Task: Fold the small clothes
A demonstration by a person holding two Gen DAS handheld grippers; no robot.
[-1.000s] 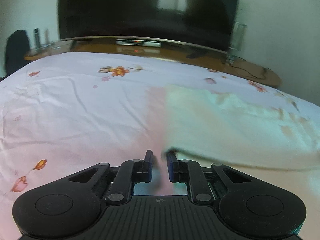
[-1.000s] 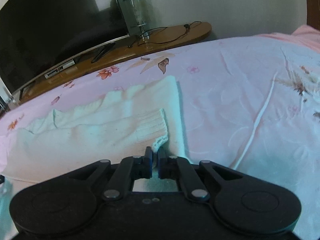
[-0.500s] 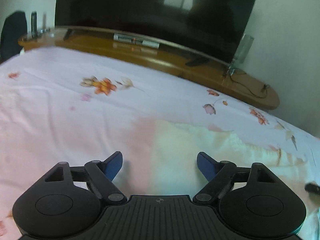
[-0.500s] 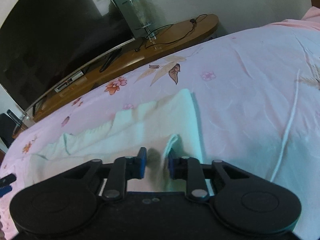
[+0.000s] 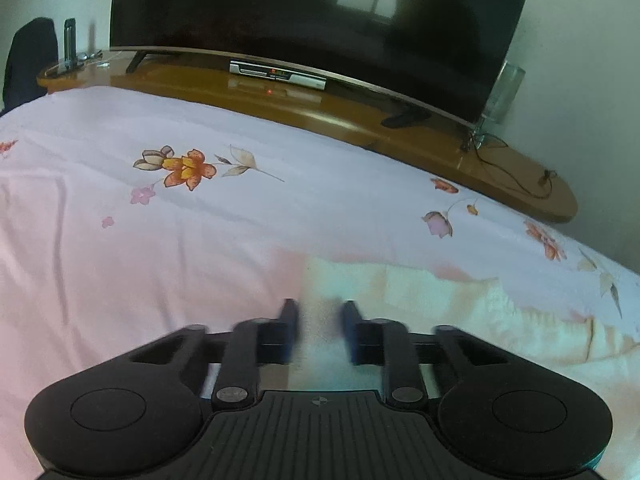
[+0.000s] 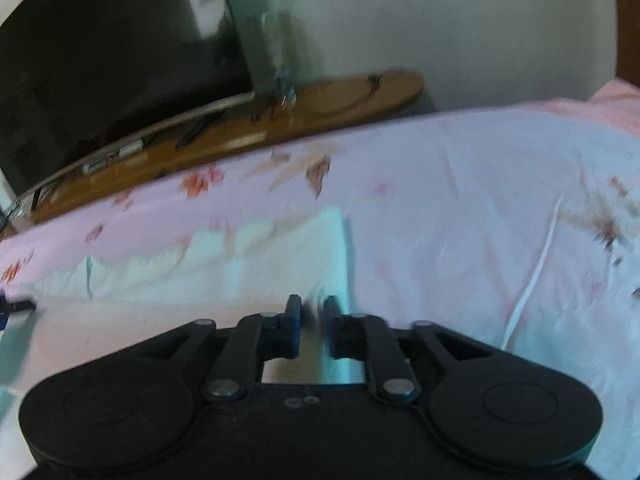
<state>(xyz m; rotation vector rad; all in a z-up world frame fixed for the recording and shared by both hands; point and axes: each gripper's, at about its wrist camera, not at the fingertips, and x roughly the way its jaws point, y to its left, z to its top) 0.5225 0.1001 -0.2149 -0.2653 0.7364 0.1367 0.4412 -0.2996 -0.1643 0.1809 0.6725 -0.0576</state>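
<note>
Both grippers have let the white sweater (image 5: 440,312) go; it lies folded on the bed (image 5: 160,240). The left gripper (image 5: 319,328) and right gripper (image 6: 312,326) now hover half-closed, seemingly empty, over its near edge.

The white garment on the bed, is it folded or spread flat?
Folded: the white garment lies as a long band on the bedsheet, its far edge stepped in layers.

The left gripper (image 5: 319,330) is matte black: two round housings, a ribbed centre plate with a small crosshair mark, blue-tinged fingers. The right gripper (image 6: 311,326) matches, with silver pivot screws.
</note>
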